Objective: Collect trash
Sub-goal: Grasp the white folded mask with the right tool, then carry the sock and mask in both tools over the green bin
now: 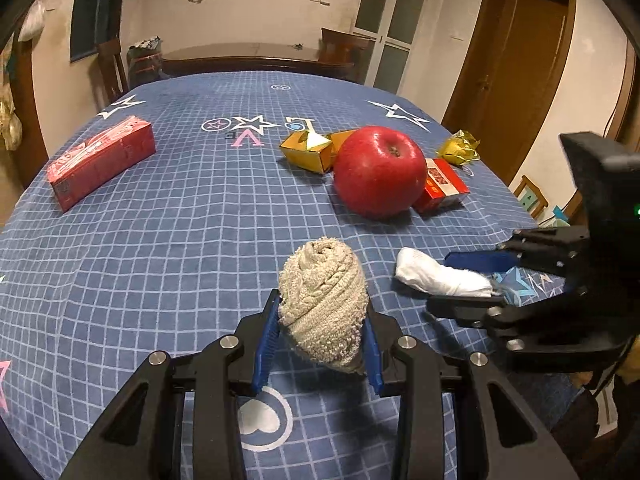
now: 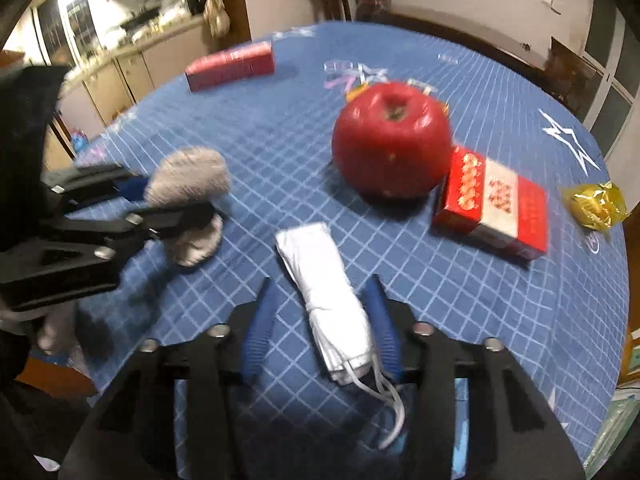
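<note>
My left gripper is shut on a rolled beige knitted cloth and holds it just above the blue checked tablecloth. The cloth and left gripper also show in the right wrist view. My right gripper has its blue pads on either side of a folded white face mask lying on the cloth; the pads stand apart from it. In the left wrist view the mask lies between the right gripper's fingers.
A red apple sits mid-table, with a red-and-white cigarette pack beside it. A torn yellow box, a crumpled yellow wrapper and a long red carton lie around it. Table edge at right.
</note>
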Tool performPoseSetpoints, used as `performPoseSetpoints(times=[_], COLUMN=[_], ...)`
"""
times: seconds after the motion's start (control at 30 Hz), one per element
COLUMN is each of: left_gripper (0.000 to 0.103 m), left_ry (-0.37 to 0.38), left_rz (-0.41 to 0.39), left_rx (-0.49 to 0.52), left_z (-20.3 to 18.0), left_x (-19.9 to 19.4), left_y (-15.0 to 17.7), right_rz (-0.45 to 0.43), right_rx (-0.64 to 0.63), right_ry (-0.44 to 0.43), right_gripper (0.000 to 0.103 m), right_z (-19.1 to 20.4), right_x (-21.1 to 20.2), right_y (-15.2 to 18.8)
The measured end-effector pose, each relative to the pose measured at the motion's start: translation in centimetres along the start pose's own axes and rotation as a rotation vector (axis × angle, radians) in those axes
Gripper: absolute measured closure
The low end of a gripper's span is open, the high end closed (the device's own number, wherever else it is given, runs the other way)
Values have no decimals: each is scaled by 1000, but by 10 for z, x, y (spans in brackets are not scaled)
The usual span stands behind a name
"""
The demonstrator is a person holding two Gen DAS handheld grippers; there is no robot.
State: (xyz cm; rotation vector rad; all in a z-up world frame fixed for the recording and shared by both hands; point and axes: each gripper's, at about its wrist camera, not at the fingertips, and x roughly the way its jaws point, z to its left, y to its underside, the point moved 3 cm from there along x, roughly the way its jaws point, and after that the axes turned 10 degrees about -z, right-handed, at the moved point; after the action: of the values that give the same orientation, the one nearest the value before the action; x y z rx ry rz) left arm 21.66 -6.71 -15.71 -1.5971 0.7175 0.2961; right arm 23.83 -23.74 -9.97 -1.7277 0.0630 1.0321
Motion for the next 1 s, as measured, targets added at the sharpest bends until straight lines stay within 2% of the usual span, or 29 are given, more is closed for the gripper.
performPoseSetpoints(times=[0.13,0.33,0.5,0.77,1.0], left_gripper=[66,66,66,66,66], left_ry=[-10,-31,-44,-7,61], left_rz=[-14,-69,-146,-266,-320], left_rx=[5,27,57,106,136], left_z=[-3,-13,-29,-68,-112], left_x=[-3,-12,-29,-62,-78], left_y=[2,-1,-10,-32,-53], right_rz=[-41,-177,-358,-547,-626], right_rx=[46,180,297,281,291], right_ry=[66,110,157,315,415], right_gripper=[75,77,77,77,77], right_z=[0,0,2,4,-16], right_x=[-6,-24,-71,-141,-178], right_y=[10,23,27,22,22])
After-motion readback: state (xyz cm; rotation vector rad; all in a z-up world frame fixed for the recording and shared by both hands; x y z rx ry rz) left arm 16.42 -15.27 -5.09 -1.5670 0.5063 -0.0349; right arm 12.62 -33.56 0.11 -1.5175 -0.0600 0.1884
